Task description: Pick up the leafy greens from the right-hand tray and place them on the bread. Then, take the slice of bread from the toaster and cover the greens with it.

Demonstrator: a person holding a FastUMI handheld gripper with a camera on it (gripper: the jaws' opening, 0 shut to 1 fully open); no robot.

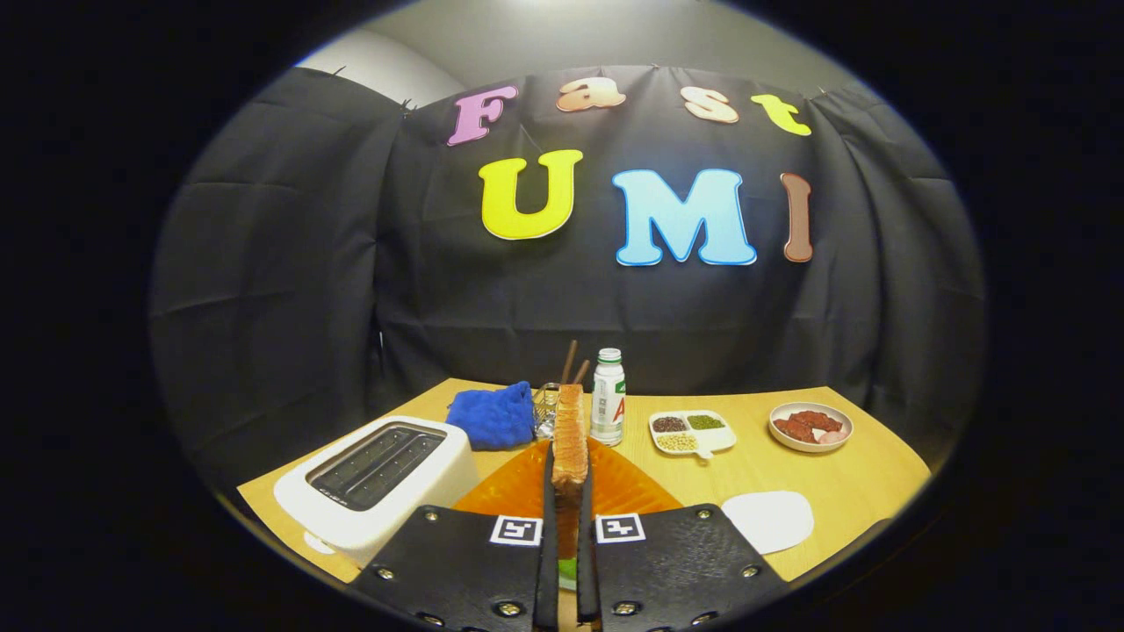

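Between the 2 fingers of the claw [569,491], a toasted, golden-brown bread slice [570,439] stands upright, edge-on, gripped above the orange plate [518,487].

Gripper [569,527]: two broad, flat finger plates with a pebbled, leather-like surface, angled outer corners, narrow slot between them. Round metal screws sit along the plate edges and corners. Each plate carries one small square black-and-white fiducial marker at its inner forward corner, one either side of the slot.
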